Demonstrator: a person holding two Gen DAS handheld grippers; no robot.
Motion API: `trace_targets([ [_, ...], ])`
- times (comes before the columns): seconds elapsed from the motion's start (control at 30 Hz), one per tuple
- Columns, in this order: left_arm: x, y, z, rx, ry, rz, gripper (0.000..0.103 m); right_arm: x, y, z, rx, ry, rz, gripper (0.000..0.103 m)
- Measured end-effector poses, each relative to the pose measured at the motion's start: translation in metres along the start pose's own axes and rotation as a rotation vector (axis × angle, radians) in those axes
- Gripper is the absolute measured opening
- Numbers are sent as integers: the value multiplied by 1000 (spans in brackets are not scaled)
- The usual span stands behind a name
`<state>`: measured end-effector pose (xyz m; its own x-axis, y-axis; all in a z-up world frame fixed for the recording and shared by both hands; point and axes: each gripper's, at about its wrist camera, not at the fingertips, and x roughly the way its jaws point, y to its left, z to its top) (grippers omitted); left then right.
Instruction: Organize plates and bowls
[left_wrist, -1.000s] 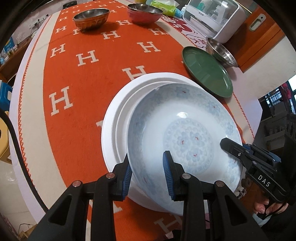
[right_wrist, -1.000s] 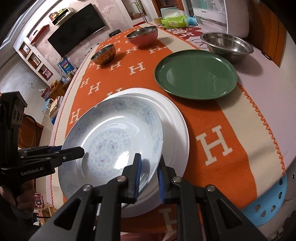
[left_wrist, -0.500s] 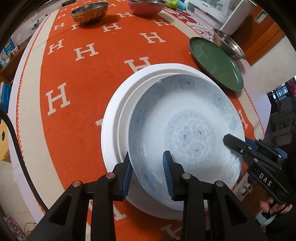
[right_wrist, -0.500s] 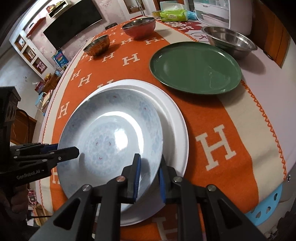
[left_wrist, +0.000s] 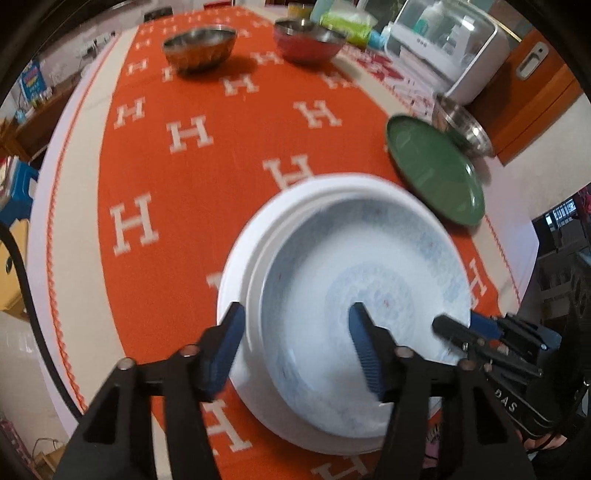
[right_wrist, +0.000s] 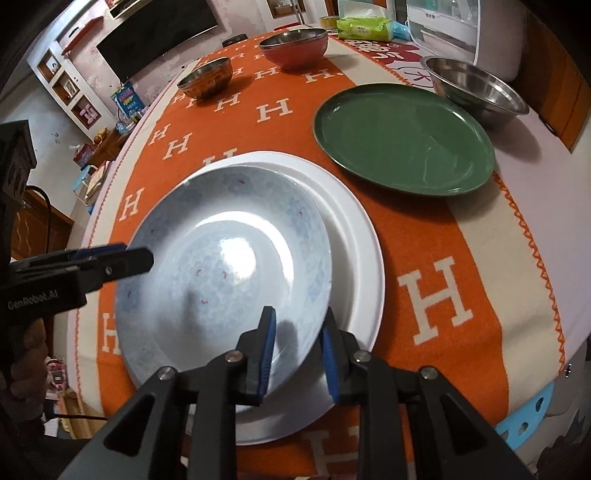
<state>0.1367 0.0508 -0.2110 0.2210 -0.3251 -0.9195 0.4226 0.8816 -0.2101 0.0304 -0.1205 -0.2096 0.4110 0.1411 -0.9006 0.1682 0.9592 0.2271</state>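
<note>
A blue-patterned deep plate (left_wrist: 369, 266) (right_wrist: 221, 258) lies inside a larger white plate (left_wrist: 240, 266) (right_wrist: 354, 251) on the orange cloth. My left gripper (left_wrist: 295, 314) straddles the near rims of both plates. Its jaws are opening and stand wide, and the pads touch nothing. My right gripper (right_wrist: 298, 317) straddles the patterned plate's opposite rim. Its jaws are also opening, with a gap on either side of the rim. Each gripper shows in the other's view, the right gripper (left_wrist: 461, 332) and the left gripper (right_wrist: 110, 258).
A green plate (right_wrist: 402, 136) lies beyond the white one, with a steel bowl (right_wrist: 476, 85) behind it. A red bowl (right_wrist: 295, 48) and a bronze bowl (right_wrist: 207, 77) stand at the far end. A white appliance (left_wrist: 443, 48) sits at the back right. The table edge is close below me.
Both grippers' jaws have spread and let go of the patterned plate's rim, the left much wider. The plate now rests on the white plate.
</note>
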Motion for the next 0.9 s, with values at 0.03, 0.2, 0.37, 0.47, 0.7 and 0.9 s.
trace_targets([
  [0.03, -3, -1, 3, -1, -12, 1, 59, -3, 0, 1, -4, -3, 6, 30],
  [0.2, -13, -8, 17, -30, -49, 9, 61, -23, 3, 7, -46, -54, 25, 46],
  [0.37, -21, -21, 27, -31, -90, 8, 62, -41, -5, 13, -66, -111, 45, 47],
  [0.47, -27, -32, 32, -16, -138, 27, 65, -49, -13, 14, -72, -147, 45, 47],
  [0.7, -39, -63, 44, 10, -190, 75, 77, -60, -34, 28, -122, -194, 37, 47],
  [0.9, -44, -86, 58, 19, -210, 73, 80, -68, -51, 41, -184, -264, 50, 47],
])
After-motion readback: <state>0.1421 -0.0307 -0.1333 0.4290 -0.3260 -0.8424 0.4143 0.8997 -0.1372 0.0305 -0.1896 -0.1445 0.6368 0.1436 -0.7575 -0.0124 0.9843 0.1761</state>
